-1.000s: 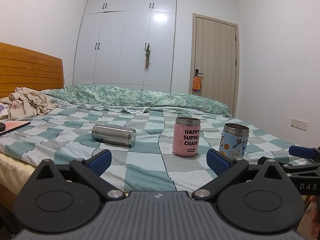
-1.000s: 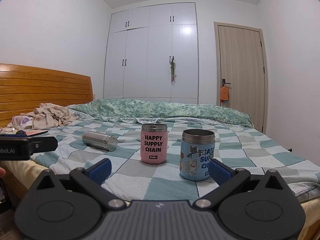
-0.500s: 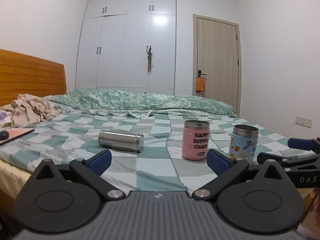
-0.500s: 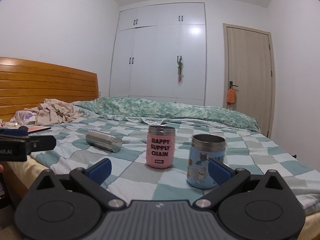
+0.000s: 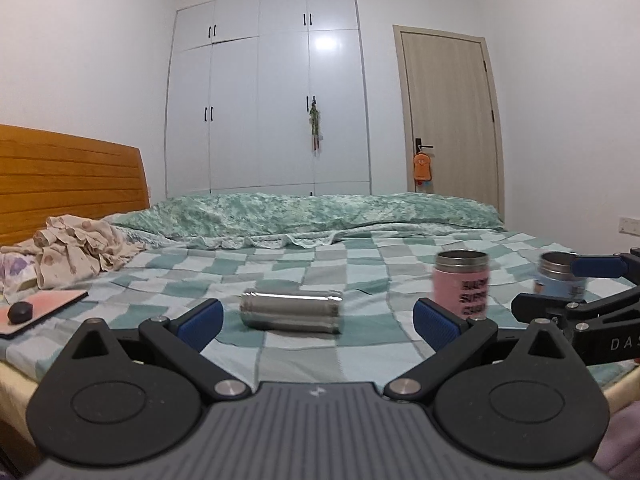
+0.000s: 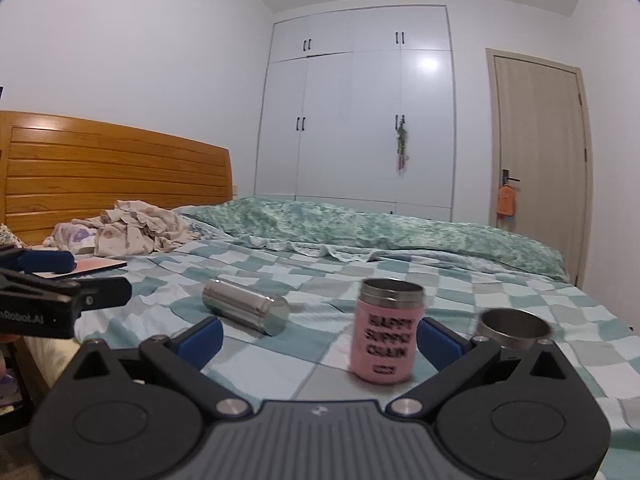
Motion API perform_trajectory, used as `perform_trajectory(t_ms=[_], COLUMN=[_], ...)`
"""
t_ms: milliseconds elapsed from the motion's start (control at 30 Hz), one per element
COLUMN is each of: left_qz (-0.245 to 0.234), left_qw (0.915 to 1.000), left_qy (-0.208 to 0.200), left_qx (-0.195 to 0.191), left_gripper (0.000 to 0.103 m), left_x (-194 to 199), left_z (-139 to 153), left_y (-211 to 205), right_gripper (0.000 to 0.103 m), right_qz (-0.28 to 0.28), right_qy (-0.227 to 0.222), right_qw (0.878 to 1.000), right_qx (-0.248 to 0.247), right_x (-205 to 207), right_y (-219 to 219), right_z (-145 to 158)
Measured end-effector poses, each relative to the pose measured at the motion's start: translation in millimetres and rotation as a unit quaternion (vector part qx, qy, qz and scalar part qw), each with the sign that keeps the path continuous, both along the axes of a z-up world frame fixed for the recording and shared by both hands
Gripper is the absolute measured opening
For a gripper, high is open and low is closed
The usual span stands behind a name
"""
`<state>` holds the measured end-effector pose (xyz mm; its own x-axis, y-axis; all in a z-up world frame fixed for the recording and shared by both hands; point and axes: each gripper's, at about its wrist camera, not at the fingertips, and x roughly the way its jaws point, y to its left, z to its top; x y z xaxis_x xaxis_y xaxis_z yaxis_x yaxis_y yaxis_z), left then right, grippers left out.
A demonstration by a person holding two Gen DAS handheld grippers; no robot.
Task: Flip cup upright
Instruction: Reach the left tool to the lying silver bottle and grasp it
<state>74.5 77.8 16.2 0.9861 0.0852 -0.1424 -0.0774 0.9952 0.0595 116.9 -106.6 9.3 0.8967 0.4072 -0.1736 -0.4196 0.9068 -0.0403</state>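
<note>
A plain steel cup point(image 5: 291, 310) lies on its side on the checked bedspread point(image 5: 360, 252), straight ahead of my left gripper point(image 5: 318, 322), which is open and empty a short way before it. The steel cup point(image 6: 245, 306) lies left of centre in the right wrist view. My right gripper point(image 6: 319, 340) is open and empty, close to the upright pink cup point(image 6: 386, 340). An upright blue cup point(image 5: 559, 278) stands right of the pink cup point(image 5: 462, 282); its rim point(image 6: 514, 326) shows behind my right finger.
A heap of clothes point(image 5: 76, 252) and a flat pink pad with a dark object point(image 5: 36, 312) lie at the left by the wooden headboard point(image 5: 68, 184). A rolled green duvet point(image 5: 320, 212) lies across the far side. The bed's front edge is just below the grippers.
Both grippers have moved left and nearer the bed, so the cups have slid rightward in both views. The steel cup now sits centred between the left fingers. All the cups stay in place.
</note>
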Motion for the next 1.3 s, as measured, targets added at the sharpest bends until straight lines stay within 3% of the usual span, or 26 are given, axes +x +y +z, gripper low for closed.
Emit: perform_trajectory(t_ms=[200, 400, 633, 833, 1033, 1300], left_qz=[0.010, 0.003, -0.050, -0.119, -0.189, -0.239], left_qw=[0.9997, 0.9965, 0.9802, 0.9526, 0.9121, 0.8710], left_qy=[-0.003, -0.002, 0.047, 0.084, 0.131, 0.169], left_qx=[0.021, 0.083, 0.186, 0.267, 0.339, 0.395], left_gripper=[0.103, 0.103, 0.103, 0.103, 0.103, 0.103], left_x=[39.4, 83.6, 147.2, 200.3, 251.1, 285.6], left_z=[4.4, 3.7, -13.6, -36.8, -56.7, -74.2], left_y=[33.4, 63.9, 78.3, 79.3, 68.4, 56.5], right_gripper=[0.103, 0.103, 0.103, 0.103, 0.103, 0.103], right_qz=[0.027, 0.030, 0.026, 0.000, -0.018, 0.027], right_qy=[0.002, 0.003, 0.007, 0.013, 0.042, 0.014], right_qw=[1.000, 0.999, 0.999, 1.000, 0.999, 0.994], right_qx=[0.014, 0.029, 0.041, 0.027, -0.001, -0.108], right_x=[42.1, 96.8, 166.3, 218.9, 257.1, 249.8], right_y=[40.2, 81.2, 112.7, 122.9, 122.0, 116.7], right_z=[5.5, 9.4, 10.8, -3.1, -22.9, -41.7])
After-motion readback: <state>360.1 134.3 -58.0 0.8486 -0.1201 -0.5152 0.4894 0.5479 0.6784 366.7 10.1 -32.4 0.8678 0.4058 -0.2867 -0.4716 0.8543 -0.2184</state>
